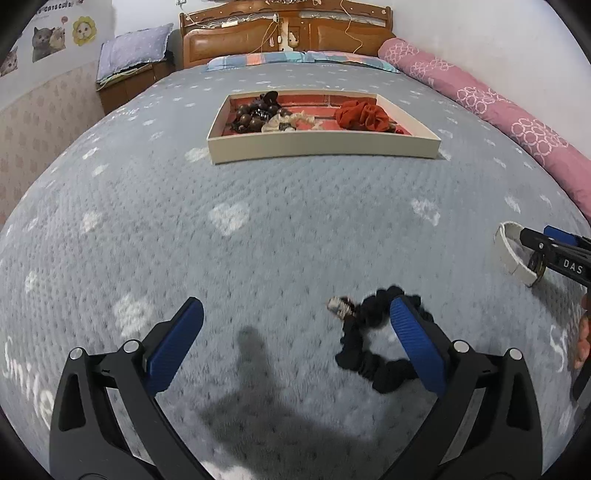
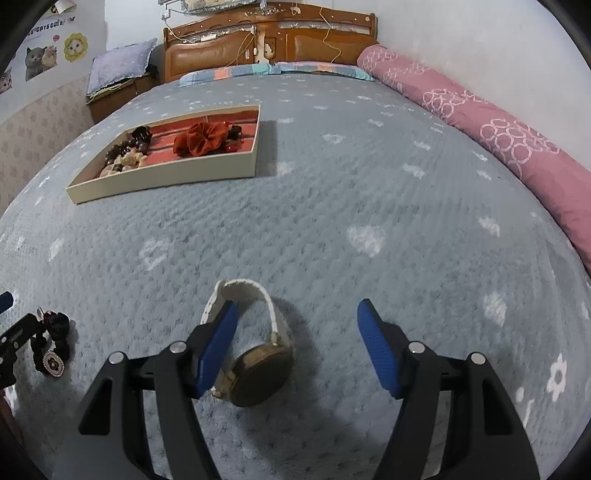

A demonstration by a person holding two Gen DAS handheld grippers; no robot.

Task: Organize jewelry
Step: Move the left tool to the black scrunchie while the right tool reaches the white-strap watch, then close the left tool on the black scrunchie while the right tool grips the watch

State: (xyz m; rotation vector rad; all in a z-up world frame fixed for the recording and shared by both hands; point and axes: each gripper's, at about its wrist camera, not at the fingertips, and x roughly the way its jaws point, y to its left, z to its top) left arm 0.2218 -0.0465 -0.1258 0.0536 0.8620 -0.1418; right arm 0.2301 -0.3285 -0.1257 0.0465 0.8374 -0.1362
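Observation:
A black scrunchie with a small charm lies on the grey-blue bedspread. My left gripper stands wide open over it; its right finger overlaps the scrunchie and nothing is gripped. A gold-faced watch with a white strap lies between the pads of my right gripper. It sits against the left pad, well apart from the right one, so this gripper is open. A cream tray farther up the bed holds brown beads, a cream scrunchie and a red scrunchie.
A pink bolster runs along the bed's right side. The wooden headboard and striped pillows close the far end, with a bedside cabinet at the left. A hand shows at the right edge.

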